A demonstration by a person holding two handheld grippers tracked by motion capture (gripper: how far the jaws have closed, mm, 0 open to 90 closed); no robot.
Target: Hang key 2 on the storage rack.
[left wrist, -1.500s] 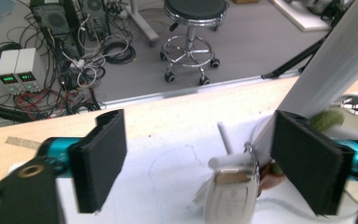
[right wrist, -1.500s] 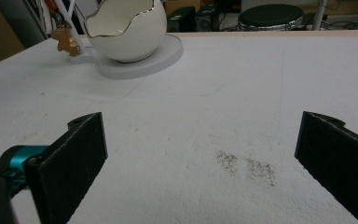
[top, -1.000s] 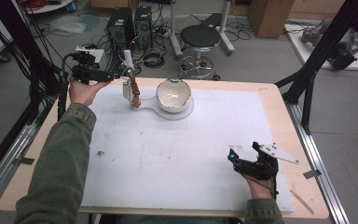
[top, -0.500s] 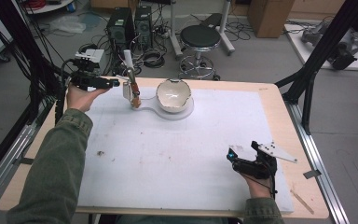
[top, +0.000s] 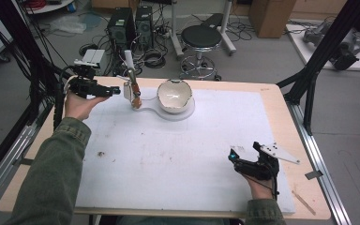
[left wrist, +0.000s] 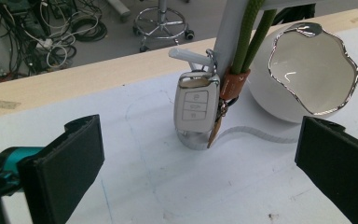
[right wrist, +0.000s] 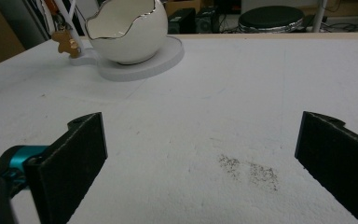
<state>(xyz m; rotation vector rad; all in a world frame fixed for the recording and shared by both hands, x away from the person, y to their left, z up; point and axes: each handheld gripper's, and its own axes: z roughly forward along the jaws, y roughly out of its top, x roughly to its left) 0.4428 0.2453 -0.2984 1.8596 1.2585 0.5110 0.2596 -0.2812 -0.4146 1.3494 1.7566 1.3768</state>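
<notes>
Car key, white with three buttons, hangs upright on a slim white stand, straight ahead of the left gripper and between the lines of its two jaws, though beyond their tips and not touching either. Those jaws are spread wide with nothing between them. A brown leather tag and green cords hang just to the right of the key, touching it. Farther to the right of the jaws sits a white egg-shaped bowl with a jagged silver rim, on the same flat white base as the stand.

From above, the left gripper points at the key, near it. The right gripper rests well apart on the white mat, its jaws likewise spread and empty, the bowl far ahead of them.
</notes>
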